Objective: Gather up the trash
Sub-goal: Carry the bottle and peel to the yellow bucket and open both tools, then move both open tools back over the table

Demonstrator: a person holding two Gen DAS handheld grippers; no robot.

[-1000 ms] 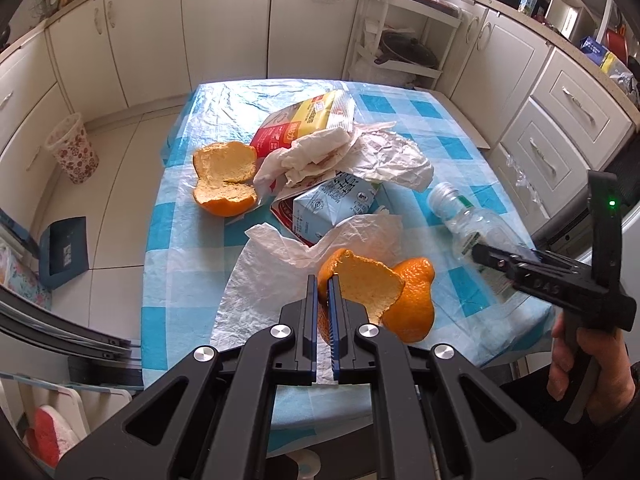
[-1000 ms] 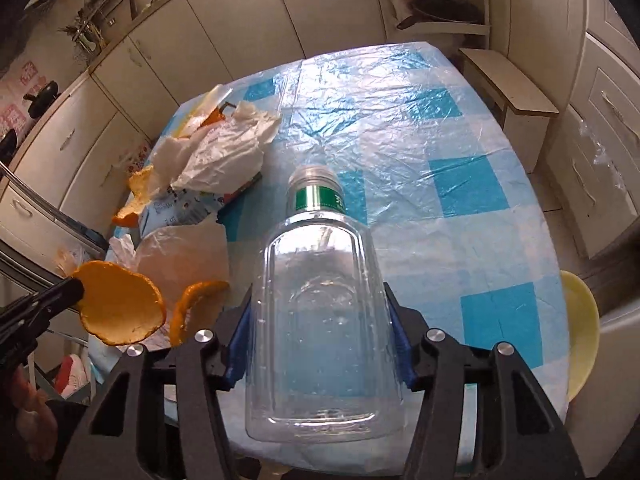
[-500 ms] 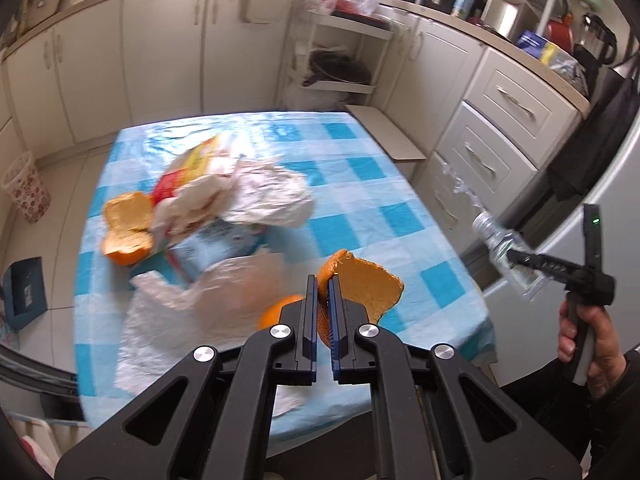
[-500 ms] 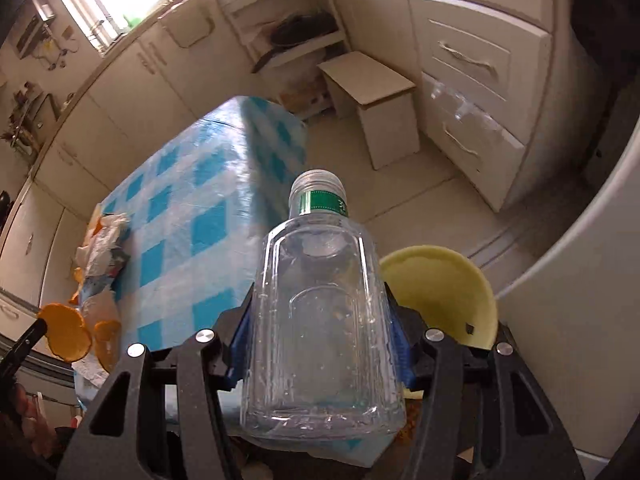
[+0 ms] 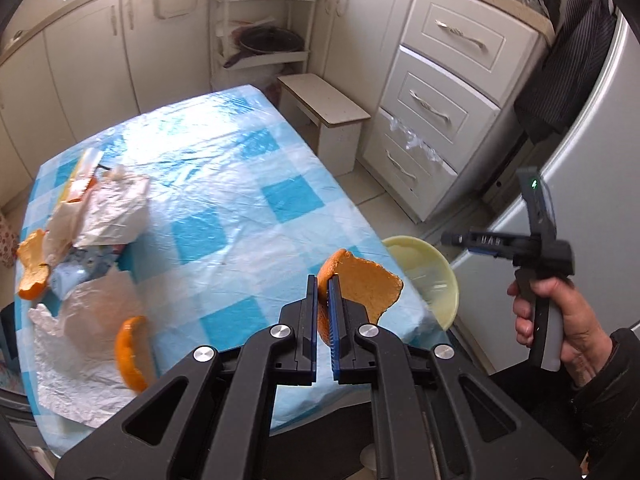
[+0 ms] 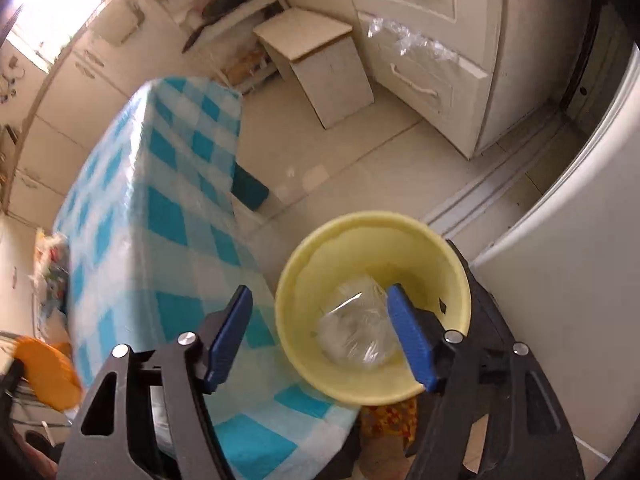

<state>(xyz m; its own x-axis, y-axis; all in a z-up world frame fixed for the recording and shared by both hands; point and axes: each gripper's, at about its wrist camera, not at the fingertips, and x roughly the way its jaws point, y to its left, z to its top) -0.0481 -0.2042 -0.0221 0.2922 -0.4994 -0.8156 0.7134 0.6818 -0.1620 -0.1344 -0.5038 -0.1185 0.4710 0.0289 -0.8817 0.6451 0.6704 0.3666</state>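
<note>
In the left wrist view, the left gripper is seen clamped shut on a curved piece of orange peel, which is held up above the near right corner of the counter, a table under a blue-and-white checked plastic cloth. Compared with a second ago, the view has swung away from the pile of rubbish toward the pale yellow round plastic bin that stands on the floor just beside that corner. More rubbish is left on the counter: a second orange peel on a crumpled white plastic bag, another peel half and a heap of white wrappers at the far left. The right gripper is seen in a person's hand above the bin, and nothing is seen between its fingers.

In the right wrist view, the right gripper is shown with its jaws standing wide apart; they have just been opening, and nothing is held between them. The clear plastic bottle, gripped half a second ago, is now seen inside the yellow bin, blurred as if falling or settling.

The bottle is judged delivered. The peel appears to be the next item for the bin, and the left gripper is not yet above it.
</note>
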